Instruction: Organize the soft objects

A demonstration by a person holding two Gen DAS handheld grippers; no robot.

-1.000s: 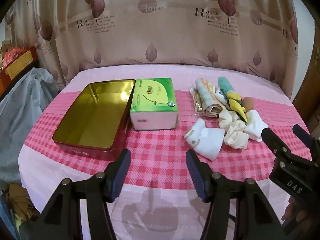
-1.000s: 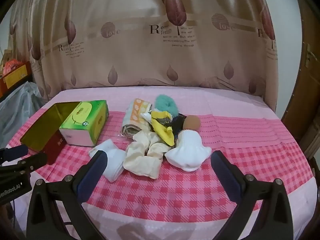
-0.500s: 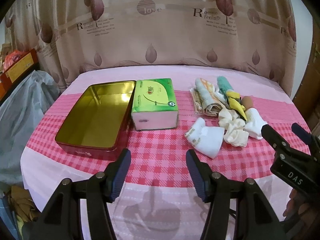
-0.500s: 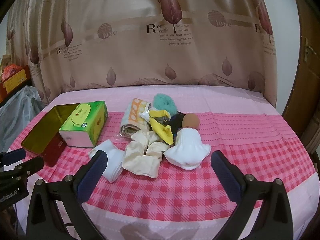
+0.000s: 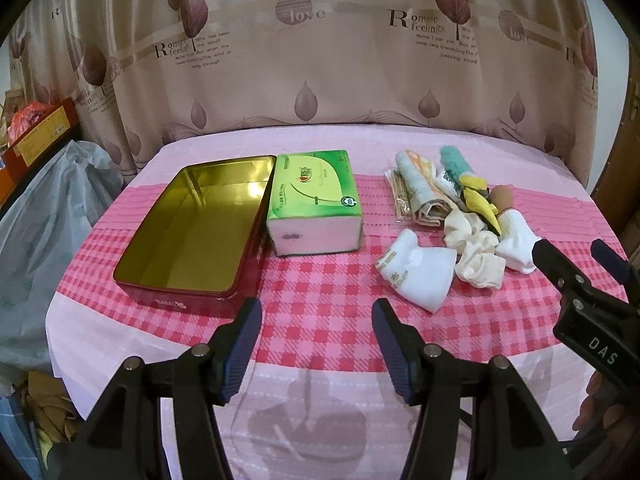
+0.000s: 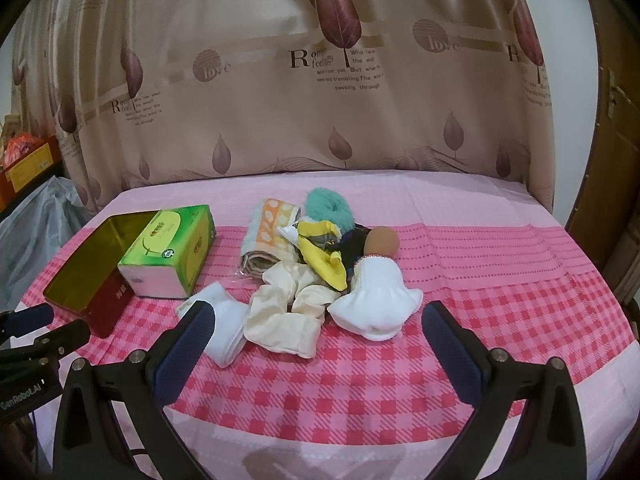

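A pile of soft things lies on the pink checked tablecloth (image 6: pixel 360 380): a white sock (image 6: pixel 376 300), a cream sock (image 6: pixel 288 312), a folded white cloth (image 5: pixel 420 272), a rolled towel (image 6: pixel 268 236), a teal fluffy item (image 6: pixel 328 208) and a yellow piece (image 6: pixel 320 252). An open gold tin (image 5: pixel 196 232) stands left of a green tissue box (image 5: pixel 316 200). My left gripper (image 5: pixel 316 344) is open and empty, near the table's front edge. My right gripper (image 6: pixel 316 344) is open wide and empty, in front of the pile.
A curtain (image 5: pixel 320 60) hangs behind the table. A grey plastic bag (image 5: pixel 44 208) and orange boxes (image 5: pixel 36 128) sit at the left. A wooden door (image 6: pixel 616 160) is at the right. A bundle of thin sticks (image 5: pixel 400 200) lies beside the towel.
Both grippers have drawn back and risen a little, so the table looks slightly farther away. Nothing on the table has moved.
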